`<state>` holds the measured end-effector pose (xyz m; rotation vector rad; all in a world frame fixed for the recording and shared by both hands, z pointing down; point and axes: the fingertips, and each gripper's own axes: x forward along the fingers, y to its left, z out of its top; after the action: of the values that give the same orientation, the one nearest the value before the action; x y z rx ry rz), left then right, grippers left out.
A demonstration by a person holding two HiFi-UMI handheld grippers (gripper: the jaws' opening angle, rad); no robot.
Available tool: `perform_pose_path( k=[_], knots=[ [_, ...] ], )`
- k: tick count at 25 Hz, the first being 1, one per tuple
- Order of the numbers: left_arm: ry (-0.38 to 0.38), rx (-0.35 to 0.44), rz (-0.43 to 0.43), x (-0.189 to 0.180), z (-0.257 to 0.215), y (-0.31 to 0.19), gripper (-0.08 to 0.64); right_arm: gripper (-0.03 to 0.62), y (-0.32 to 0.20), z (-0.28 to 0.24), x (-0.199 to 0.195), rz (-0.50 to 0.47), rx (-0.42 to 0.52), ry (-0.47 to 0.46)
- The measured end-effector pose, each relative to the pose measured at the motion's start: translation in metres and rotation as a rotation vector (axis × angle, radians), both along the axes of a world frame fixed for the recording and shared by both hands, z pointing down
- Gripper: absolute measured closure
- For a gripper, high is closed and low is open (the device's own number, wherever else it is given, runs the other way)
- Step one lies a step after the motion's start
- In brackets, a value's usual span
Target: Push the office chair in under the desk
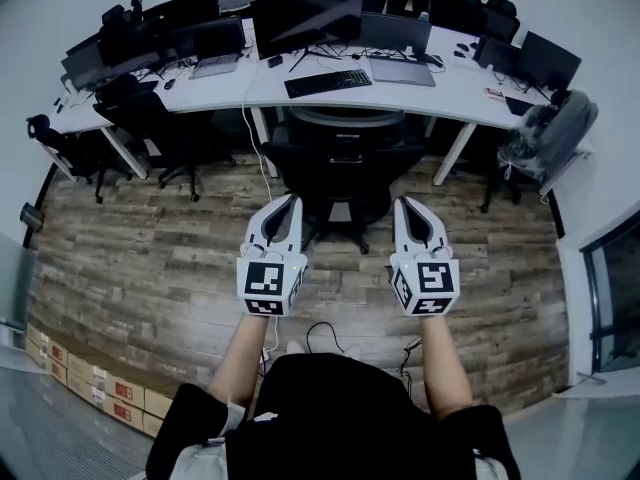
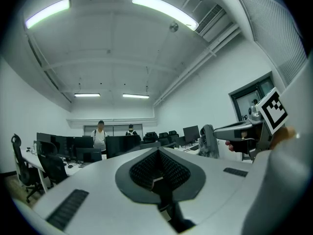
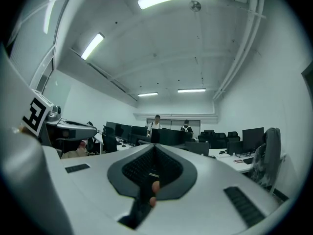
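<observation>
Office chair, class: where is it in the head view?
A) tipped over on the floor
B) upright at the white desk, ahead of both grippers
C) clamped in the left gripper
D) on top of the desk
B: the office chair stands upright at the white desk, just beyond the shut left gripper and right gripper.

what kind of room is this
Most likely an open-plan office: long white desks carrying monitors and a keyboard, with black office chairs at them.

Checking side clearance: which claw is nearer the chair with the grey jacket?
Right. The right claw is left of the jacket chair; the left claw is farther left.
</observation>
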<state>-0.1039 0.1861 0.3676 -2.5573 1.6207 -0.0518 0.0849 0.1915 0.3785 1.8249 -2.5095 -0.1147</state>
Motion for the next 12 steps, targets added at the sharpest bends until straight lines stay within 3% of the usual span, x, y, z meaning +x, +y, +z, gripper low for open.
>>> perform_pose_path(
  k=[12],
  knots=[
    [-0.014, -0.008, -0.051, 0.029, 0.014, 0.02, 0.545, 0.568, 0.013, 0.017, 0.033, -0.056, -0.019, 0.02]
  ],
)
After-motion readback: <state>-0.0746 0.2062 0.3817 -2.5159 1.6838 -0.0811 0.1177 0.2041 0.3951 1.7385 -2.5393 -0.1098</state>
